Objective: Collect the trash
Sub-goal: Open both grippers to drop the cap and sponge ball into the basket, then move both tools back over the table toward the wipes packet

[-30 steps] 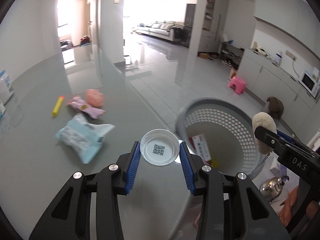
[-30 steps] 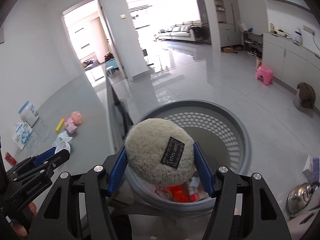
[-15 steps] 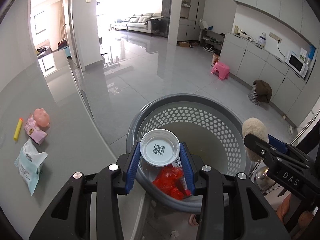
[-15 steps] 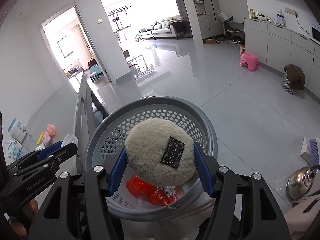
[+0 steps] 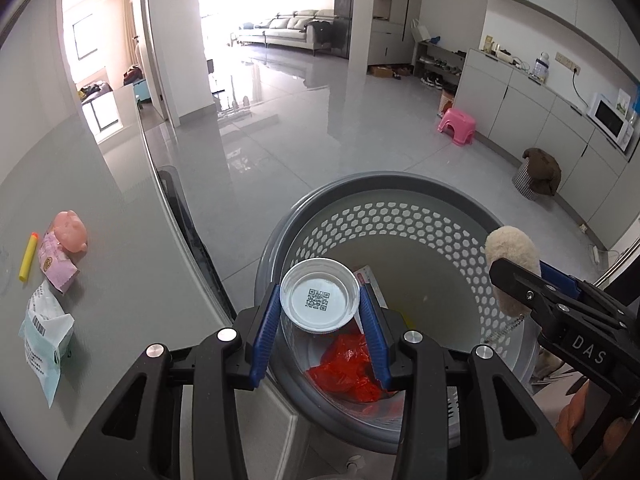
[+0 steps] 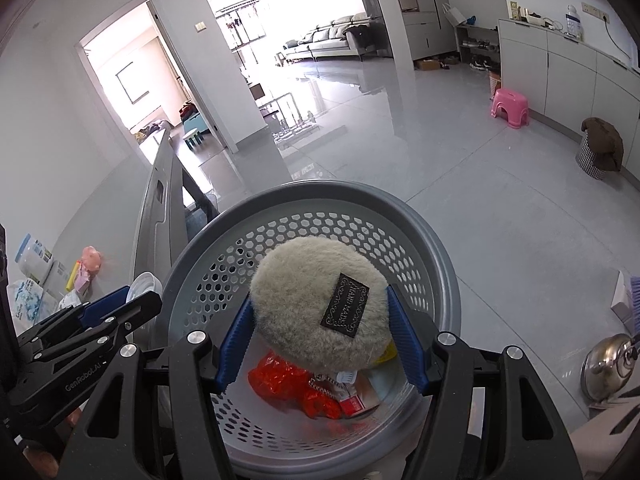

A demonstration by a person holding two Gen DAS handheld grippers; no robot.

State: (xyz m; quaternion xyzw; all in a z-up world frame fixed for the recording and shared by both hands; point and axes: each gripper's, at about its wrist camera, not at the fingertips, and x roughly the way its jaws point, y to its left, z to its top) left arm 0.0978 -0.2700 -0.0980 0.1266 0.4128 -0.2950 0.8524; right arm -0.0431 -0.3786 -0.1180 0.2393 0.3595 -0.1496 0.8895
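Now both grippers hang over the grey basket (image 6: 440, 248) for dropping. Left gripper (image 5: 320, 312) clamps a white lid (image 5: 319, 300); right gripper (image 6: 318, 320) clamps a fluffy puff (image 6: 308, 296).

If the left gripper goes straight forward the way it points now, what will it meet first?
Probably the red plastic bag lying inside the grey basket; the left gripper holds its white cup above the opening. Depth is uncertain.

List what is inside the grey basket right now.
Inside the grey basket lie a crumpled red wrapper, a red-and-white packet and a yellow scrap. The held fluffy pouch covers whatever lies beneath it.
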